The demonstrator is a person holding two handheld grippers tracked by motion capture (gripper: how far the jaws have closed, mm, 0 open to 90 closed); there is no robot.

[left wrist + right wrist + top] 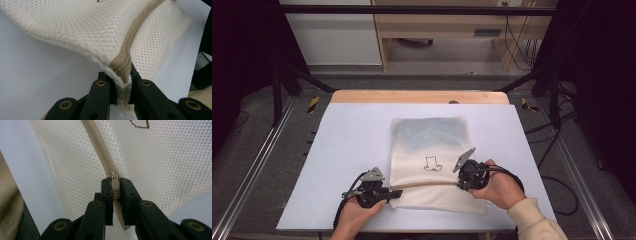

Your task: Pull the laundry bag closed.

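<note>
High view: a cream mesh laundry bag [432,155] lies flat at the centre of the white tabletop [347,145], long axis running 12 to 6 o'clock. A small dark outline drawing [432,164] sits on the mesh just below the bag's middle. A beige zipper [427,184] crosses the bag near its 6 o'clock end. The left gripper [388,192] is at the bag's 7 o'clock corner, at the zipper's end. The right gripper [462,181] is at the bag's 4 o'clock edge, at the zipper's other end. A hand holds each; a beige sleeve [534,222] covers the right forearm.

Left gripper view: the jaws are clenched on the bag's corner, with the end of the zipper tape [123,66] and a fold of mesh pinched between them. The corner is lifted off the tabletop; the rest of the bag [82,30] fans away toward 12 o'clock, the zipper running up toward 1 o'clock.

Right gripper view: the jaws are clamped on the zipper's metal pull tab [114,185]; the slider [113,173] shows just above the jaw tips. The zipper tape [96,143] runs away toward 11 o'clock across the mesh. Part of the dark drawing [140,123] shows at the top edge, about 1 o'clock.
</note>
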